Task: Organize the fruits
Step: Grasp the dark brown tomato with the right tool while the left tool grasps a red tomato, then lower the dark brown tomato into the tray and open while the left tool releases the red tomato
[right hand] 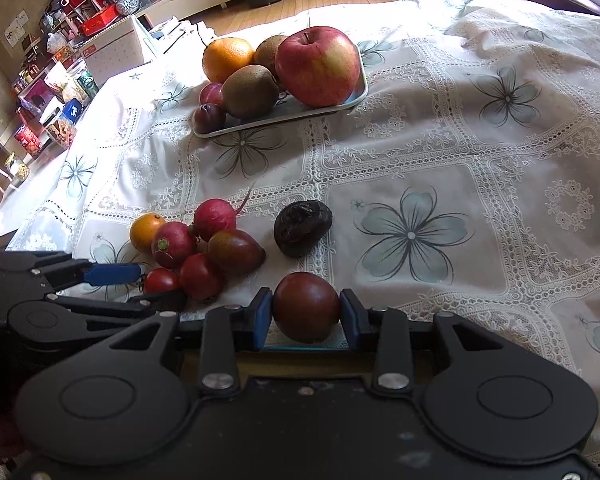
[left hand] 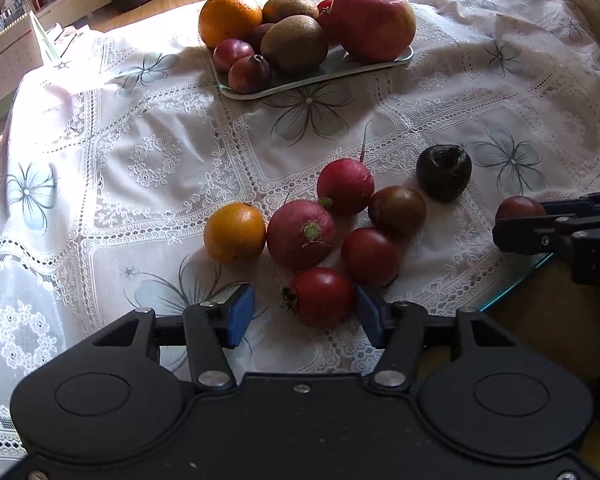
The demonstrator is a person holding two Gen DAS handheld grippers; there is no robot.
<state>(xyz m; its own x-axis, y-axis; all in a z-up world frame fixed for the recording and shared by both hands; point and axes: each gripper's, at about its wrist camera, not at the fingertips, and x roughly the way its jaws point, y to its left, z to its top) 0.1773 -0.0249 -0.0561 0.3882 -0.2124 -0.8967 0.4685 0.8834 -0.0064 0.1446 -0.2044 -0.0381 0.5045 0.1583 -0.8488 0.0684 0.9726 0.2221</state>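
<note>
A small red tomato lies on the lace cloth between the blue pads of my left gripper. The gripper is open; the right pad sits against the tomato and a gap shows on the left. My right gripper is shut on a dark red tomato, both pads pressing its sides, near the table's front edge. Behind lies a cluster: two radishes, a small orange fruit, two more tomatoes and a dark wrinkled fruit. At the back a pale tray holds an apple, an orange, kiwis and plums.
The glass table edge runs close on the right, under my right gripper. My left gripper reaches in from the left in the right wrist view. Boxes and shelves stand beyond the table's far left side.
</note>
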